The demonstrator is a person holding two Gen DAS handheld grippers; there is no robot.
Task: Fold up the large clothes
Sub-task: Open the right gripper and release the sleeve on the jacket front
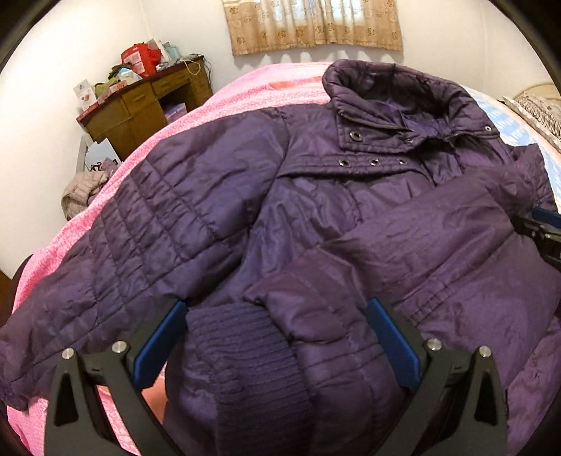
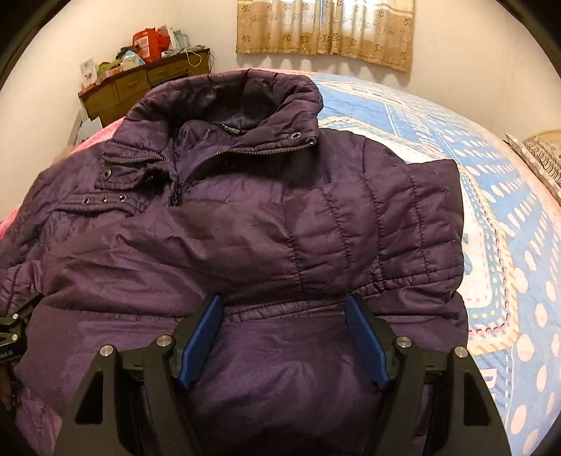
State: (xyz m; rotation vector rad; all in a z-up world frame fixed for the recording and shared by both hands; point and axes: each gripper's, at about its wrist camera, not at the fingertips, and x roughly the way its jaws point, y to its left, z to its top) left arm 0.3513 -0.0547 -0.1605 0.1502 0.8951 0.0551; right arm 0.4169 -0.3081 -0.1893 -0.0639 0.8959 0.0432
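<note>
A dark purple quilted jacket (image 1: 315,210) lies face up on the bed, collar at the far end, its right sleeve folded across the chest (image 2: 263,238). My left gripper (image 1: 277,305) is open over a ribbed knit cuff (image 1: 242,354) and sleeve end lying on the jacket's lower front. My right gripper (image 2: 284,301) is open, its blue pads (image 2: 364,340) either side of the jacket's lower body near the waist seam. The right gripper also shows at the right edge of the left wrist view (image 1: 547,235).
A pink blanket (image 1: 210,108) covers the bed's left side and a blue patterned sheet (image 2: 491,196) its right. A cluttered wooden desk (image 1: 140,101) stands in the far left corner, a beige garment (image 1: 84,193) beside the bed, curtains (image 2: 326,31) on the far wall.
</note>
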